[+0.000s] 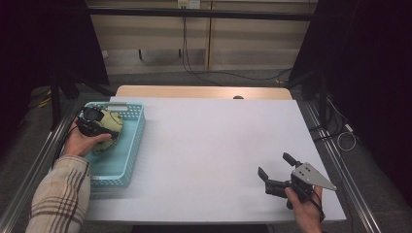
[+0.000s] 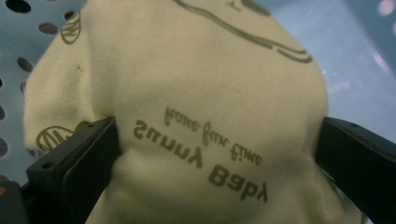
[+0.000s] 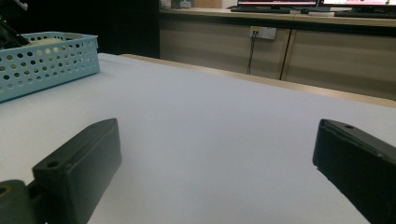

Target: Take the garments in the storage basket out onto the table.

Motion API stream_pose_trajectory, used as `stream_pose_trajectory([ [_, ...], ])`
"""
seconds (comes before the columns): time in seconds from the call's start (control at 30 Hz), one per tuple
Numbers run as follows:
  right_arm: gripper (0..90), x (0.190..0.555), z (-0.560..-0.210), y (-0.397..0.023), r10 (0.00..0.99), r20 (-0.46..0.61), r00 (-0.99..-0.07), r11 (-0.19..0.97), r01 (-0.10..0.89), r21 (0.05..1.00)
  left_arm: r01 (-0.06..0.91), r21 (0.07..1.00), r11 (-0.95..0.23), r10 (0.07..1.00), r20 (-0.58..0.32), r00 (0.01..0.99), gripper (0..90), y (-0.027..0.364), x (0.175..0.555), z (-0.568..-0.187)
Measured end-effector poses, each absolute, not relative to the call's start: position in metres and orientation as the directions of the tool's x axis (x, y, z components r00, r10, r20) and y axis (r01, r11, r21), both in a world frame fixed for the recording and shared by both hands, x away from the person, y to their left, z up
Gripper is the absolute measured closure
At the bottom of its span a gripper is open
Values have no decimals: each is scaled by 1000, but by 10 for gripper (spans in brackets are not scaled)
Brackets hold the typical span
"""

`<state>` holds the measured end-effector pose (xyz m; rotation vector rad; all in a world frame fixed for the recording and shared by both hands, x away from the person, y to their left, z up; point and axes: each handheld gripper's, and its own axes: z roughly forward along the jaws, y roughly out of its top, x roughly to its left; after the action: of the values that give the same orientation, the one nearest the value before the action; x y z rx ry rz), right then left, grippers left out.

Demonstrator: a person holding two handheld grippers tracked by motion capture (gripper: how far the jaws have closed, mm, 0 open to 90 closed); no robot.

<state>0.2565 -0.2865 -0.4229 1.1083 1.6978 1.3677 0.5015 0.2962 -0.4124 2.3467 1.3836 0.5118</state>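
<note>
Left gripper (image 1: 104,127) sat in the basket (image 1: 130,160) at the tabletop's (image 1: 214,145) 9 o'clock edge, its fingers (image 2: 77,161) clamped on the cloth (image 2: 187,84), one at each flank. The cloth, a pale yellow-green bundle printed "Sunny Baby", lay in the basket's far half, near the 12 o'clock end wall; in the high view it showed at (image 1: 111,127) under the left hand (image 1: 80,141). In the left gripper view the cloth bulged between the fingers and its sides pinched inward where they pressed, so the grip looked firm, though how deep the fingers reached I could not tell. The bundle was roughly round; long axis indistinct, perhaps running away from the camera. Right gripper (image 1: 277,170) rested near the tabletop's 4 o'clock corner, well apart from the basket, fingers (image 3: 84,163) spread wide with nothing between them, pointing toward 10 o'clock. In the right gripper view the basket (image 3: 46,65) stood far off at 10 o'clock. Judgement: the left hand owned the cloth; the lift would go straight up to clear the basket wall, then toward 3 o'clock onto bare tabletop. Risk: cloth snagging on the rim.
</note>
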Motion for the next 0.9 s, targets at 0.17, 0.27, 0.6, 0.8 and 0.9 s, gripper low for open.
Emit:
stream_pose_trajectory([
  [0.17,4,256,-423,-286,915,3,-404,85,199,976,759,472,-448,886,121,448,13,297,503,-414],
  [0.27,4,256,-423,-286,913,1,-408,87,197,976,774,474,-421,901,116,419,30,297,504,-414],
  [0.6,3,257,-423,-288,910,0,-414,87,192,977,786,465,-408,912,176,370,304,299,502,-412],
  [0.8,3,257,-424,-287,911,1,-413,88,196,977,807,475,-351,934,116,339,434,304,501,-408],
  [0.9,3,257,-424,-287,913,-1,-408,91,200,976,802,486,-346,937,128,326,480,305,499,-406],
])
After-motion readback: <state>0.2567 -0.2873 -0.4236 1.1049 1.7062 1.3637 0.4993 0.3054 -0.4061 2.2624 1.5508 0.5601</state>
